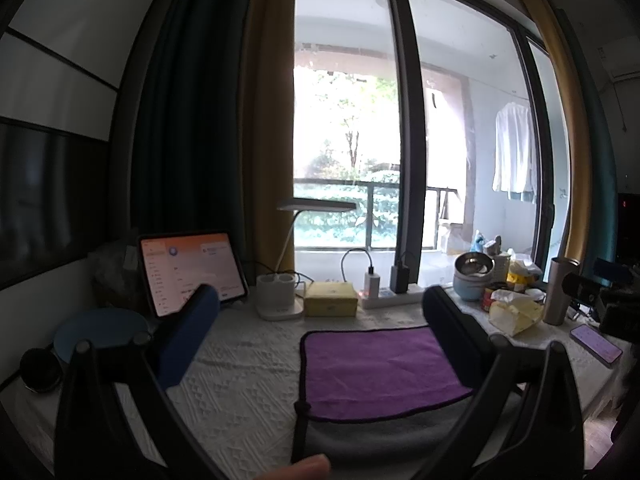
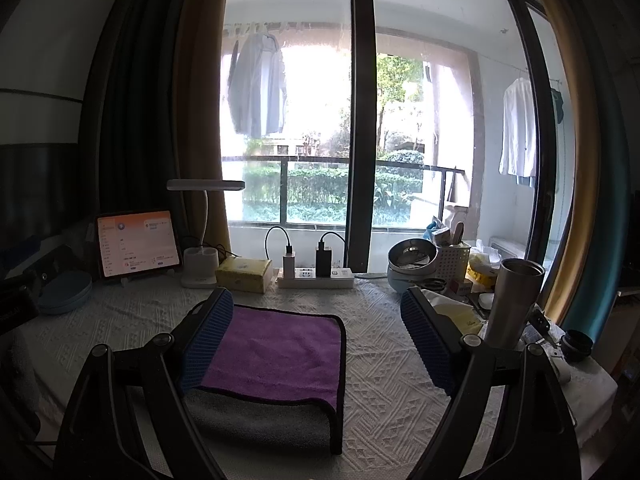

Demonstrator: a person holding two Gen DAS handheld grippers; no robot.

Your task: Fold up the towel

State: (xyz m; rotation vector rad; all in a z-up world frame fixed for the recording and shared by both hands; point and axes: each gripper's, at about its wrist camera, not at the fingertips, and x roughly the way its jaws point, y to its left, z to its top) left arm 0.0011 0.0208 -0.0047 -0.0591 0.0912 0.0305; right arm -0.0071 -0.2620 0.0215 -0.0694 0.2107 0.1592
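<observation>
A purple towel (image 1: 376, 368) with a dark hem lies folded on the white textured tablecloth (image 1: 240, 372); its grey underside shows along the near edge. My left gripper (image 1: 320, 320) is open above the table, its right finger over the towel's right part, holding nothing. In the right wrist view the towel (image 2: 276, 356) lies left of centre. My right gripper (image 2: 316, 328) is open and empty, its left finger over the towel's left edge.
Along the window stand a lit tablet (image 2: 136, 244), a white desk lamp (image 2: 200, 264), a yellow box (image 2: 244, 274), a power strip with chargers (image 2: 316, 272). Bowls (image 2: 412, 260), a steel tumbler (image 2: 516, 304), a phone (image 1: 596, 344) crowd the right. A blue dish (image 1: 100, 328) sits left.
</observation>
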